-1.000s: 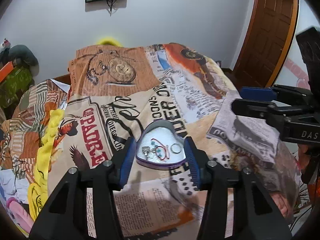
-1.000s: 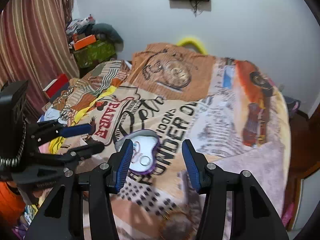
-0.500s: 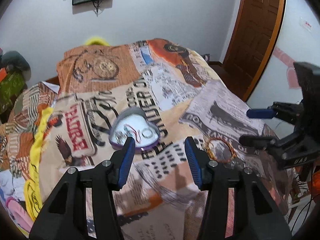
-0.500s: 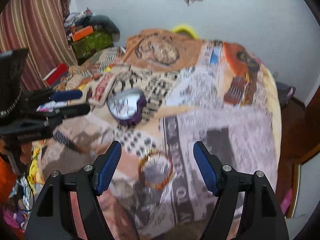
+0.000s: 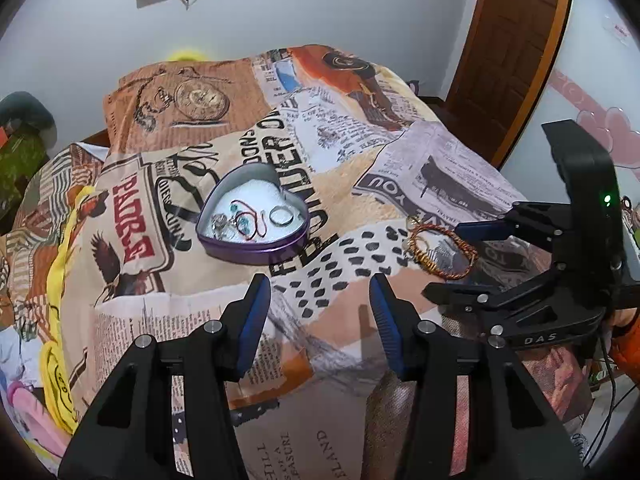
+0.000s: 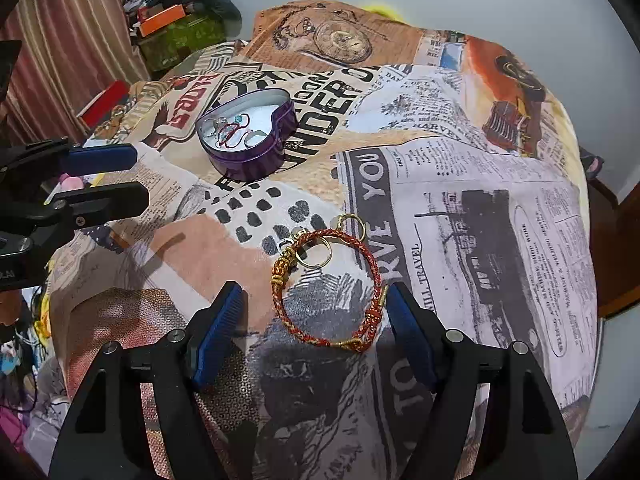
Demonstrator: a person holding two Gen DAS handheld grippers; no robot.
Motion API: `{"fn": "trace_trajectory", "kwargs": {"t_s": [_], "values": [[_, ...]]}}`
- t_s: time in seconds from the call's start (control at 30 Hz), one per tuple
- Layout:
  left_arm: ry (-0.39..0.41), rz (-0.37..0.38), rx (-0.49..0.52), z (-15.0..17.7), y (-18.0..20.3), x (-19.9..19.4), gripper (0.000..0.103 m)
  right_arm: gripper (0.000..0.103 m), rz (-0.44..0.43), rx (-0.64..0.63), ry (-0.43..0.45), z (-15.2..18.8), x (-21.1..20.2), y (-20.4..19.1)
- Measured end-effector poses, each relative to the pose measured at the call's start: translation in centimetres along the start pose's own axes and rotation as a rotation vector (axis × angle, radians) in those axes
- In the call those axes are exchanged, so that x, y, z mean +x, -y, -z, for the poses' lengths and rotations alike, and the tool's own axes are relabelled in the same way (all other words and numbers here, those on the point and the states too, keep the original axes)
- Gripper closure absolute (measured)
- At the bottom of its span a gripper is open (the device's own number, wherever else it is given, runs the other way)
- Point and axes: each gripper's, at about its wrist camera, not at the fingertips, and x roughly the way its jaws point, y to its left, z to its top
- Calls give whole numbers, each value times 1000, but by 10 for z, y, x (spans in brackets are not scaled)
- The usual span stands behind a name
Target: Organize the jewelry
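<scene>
The bed (image 6: pixel 460 208) fills the room's middle, draped in a newspaper-print cover that rolls off at its near and right edges; beyond the right edge a strip of floor and a brown wooden door (image 5: pixel 516 40) show at about two o'clock in the left wrist view. At ten o'clock in the right wrist view a striped curtain (image 6: pixel 60 52) hangs behind a heap of clutter. A wide bare stretch of cover lies open from three to five o'clock of the jewellery.

The heart-shaped purple tin (image 6: pixel 256 160) sits lidless on the cover at about eleven o'clock from the right claw (image 6: pixel 316 328), well apart from it, with a silver ring, blue-stoned pieces and a red cord on its white lining. The left claw (image 5: pixel 318 308) hovers just short of the tin's near wall, its blue pads spread with nothing between them, the tin at roughly eleven o'clock from it.

The right claw has just been opening and stands spread wide. The red-and-gold braided bracelet (image 6: pixel 288 308) lies flat on the cover in the gap between its pads; whether the right pad touches the braid I cannot tell. Two thin gold rings (image 6: pixel 352 226) rest at the bracelet's twelve o'clock edge, one overlapping it.
</scene>
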Motion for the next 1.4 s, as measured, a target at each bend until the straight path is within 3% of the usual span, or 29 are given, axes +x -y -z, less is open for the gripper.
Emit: {"fn": "trace_trajectory", "kwargs": {"t_s": [0.1,0.23,0.37,0.47,0.63,0.77,1.0,1.2,1.4], "values": [[2,-1,10,0,3,3,52,44,9,0,15,4,-1,0],[-23,13,11,3,7,12,52,74,34,39,43,8,-4,6],[-46,26,3,7,13,20,52,93,61,14,62,10,-6,2],[-53,46,-5,7,15,23,52,93,61,12,76,10,-9,1],[-48,62,-5,3,24,25,53,94,-10,100,112,10,-21,14],[-47,88,-15,-4,31,31,53,94,-3,118,156,9,-39,21],[-74,113,50,-11,55,51,81,94,-11,143,203,10,-58,35],[-104,120,76,-15,67,67,88,94,-6,139,206,14,-53,38],[-122,157,4,-15,58,73,96,93,0,124,200,14,-46,40]]}}
